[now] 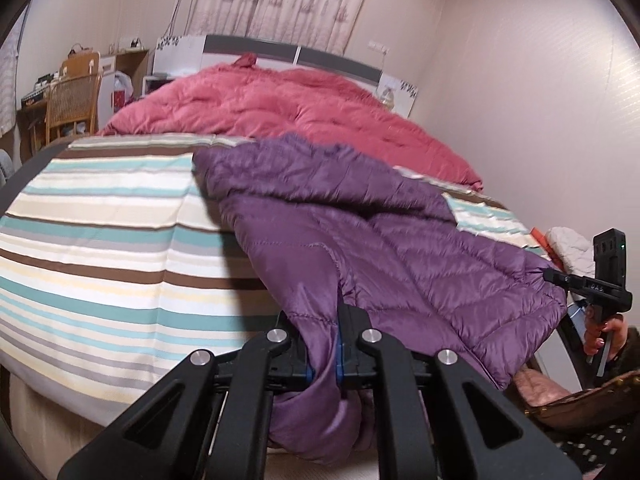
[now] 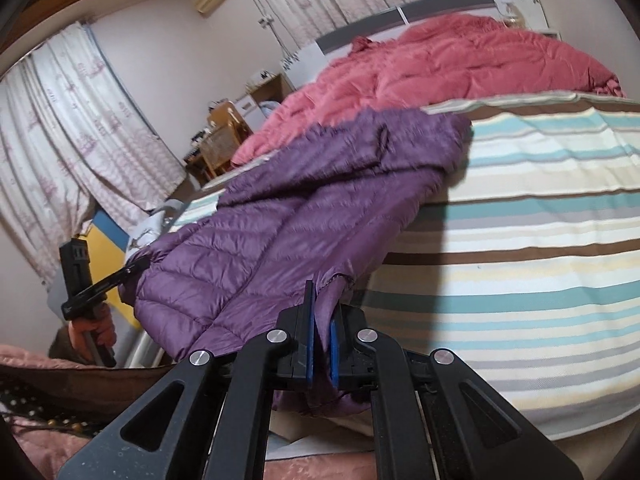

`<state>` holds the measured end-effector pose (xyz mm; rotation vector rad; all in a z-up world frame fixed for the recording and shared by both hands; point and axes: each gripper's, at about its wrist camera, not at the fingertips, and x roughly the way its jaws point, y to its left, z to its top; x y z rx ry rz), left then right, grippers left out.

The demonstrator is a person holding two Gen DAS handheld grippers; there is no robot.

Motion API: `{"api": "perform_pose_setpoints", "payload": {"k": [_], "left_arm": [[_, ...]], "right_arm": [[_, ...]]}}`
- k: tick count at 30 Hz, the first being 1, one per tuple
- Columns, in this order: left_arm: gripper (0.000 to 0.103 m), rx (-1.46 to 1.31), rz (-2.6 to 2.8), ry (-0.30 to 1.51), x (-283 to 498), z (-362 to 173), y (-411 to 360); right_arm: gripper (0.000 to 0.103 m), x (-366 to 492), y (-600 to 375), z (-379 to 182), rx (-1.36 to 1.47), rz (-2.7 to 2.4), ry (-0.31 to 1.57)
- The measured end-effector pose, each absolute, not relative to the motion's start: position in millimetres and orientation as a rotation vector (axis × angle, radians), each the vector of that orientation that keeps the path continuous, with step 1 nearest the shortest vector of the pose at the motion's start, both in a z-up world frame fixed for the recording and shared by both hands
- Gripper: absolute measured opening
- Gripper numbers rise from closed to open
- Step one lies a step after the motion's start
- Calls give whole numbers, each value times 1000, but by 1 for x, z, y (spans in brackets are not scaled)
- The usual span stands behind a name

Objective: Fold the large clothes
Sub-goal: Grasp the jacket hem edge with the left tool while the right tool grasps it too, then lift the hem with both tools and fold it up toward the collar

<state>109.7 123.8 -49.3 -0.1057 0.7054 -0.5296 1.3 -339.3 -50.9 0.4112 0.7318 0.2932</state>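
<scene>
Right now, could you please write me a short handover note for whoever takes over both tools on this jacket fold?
Left tool: shut on the near edge of the purple puffer jacket.
Right tool: shut on the same near edge, further along.
Jacket: spread on the striped bedsheet, its gripped end lifted off the bed edge, its far end near the pink quilt.
Done: both ends of the edge gripped.
Left: probably carry the edge over towards the far end, lay it down, release, then finish folding.
</scene>
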Motion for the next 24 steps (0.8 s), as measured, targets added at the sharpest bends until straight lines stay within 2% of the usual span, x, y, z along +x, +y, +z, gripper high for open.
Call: {"api": "perform_pose_setpoints", "payload": {"k": [5,10,24], "left_arm": [[6,-108,-515,619,96,-22,130],[6,-71,-445,552,119,-5,126],[8,-158,-403,695,238,-9,101]], "right_arm": [[6,-11,-345,-20,400,294,641],[6,9,-350,1,392,274,558],[6,133,-377,4,518,203,598]]}}
